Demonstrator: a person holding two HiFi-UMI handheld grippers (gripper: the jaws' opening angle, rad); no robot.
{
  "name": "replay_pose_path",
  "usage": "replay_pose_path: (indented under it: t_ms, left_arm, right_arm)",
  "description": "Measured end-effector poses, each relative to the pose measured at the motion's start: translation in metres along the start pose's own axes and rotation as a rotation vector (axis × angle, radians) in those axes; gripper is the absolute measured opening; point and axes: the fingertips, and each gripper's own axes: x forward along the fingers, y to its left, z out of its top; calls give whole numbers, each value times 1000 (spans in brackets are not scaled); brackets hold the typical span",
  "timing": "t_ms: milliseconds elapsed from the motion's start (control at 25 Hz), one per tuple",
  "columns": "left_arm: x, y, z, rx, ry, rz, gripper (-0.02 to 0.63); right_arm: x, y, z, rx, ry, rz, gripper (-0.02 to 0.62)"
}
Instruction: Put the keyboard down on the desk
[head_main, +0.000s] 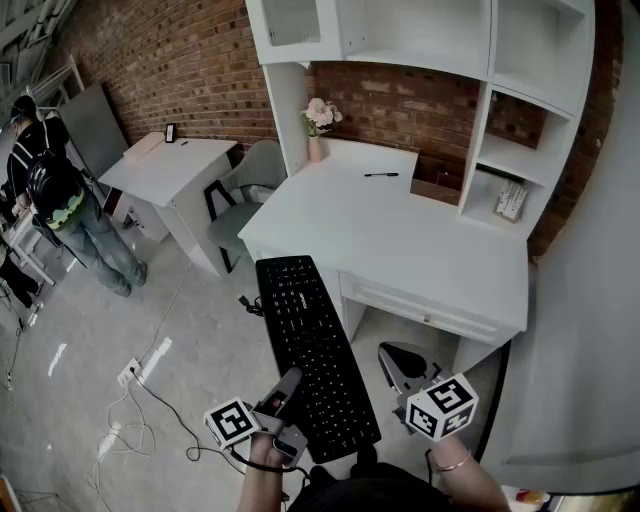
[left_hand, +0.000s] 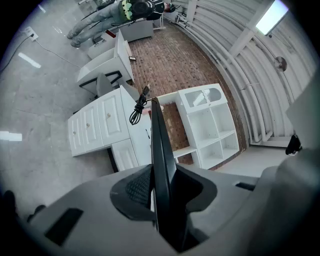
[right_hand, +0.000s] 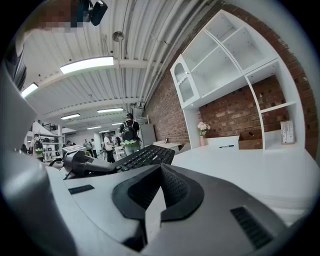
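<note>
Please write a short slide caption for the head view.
The left gripper holds a black keyboard by one edge in front of the white desk.

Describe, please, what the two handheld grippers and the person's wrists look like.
Both the left gripper and the right gripper have moulded grey bodies with dark, ribbed pads at the jaws. Each bears a white cube printed with black square markers. A thin bangle circles the right wrist; the clothing below looks dark.

Black keyboard (head_main: 315, 355); white bench (head_main: 420, 240). Red-brown brick wall (head_main: 190, 70). Pale pink flowers (head_main: 321, 114), black pen (head_main: 381, 175), grey floor (head_main: 200, 340).
</note>
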Motion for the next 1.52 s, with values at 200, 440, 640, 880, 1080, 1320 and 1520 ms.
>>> replay_pose_path:
  t_ms: [200,440,640,880,1080,1320,1520]
  left_arm:
    - [4,-1,6,26,-13,-1,110]
    - [12,-6,1,23,-29,-8,110]
    - [17,-5,2,21,-45,-2,110]
    - [35,-2,14,33,-42,8,110]
    - [65,5,35,16,-34,6,110]
    - [116,22,75,14,-9,2,110]
    - [160,35,121,10,16,-7,110]
  right_arm:
    - [5,1,6,-16,-27,25,5]
    - [-2,-4,8,17,-51,61,5]
    - [-2,-13,3,38,-47,64,5]
    - [9,-28,5,52,-39,64,5]
    - [33,-50,10,63,-33,39,5]
    - [83,-85,19,71,-19,13,5]
    - [142,-111,33,79,-15,1,5]
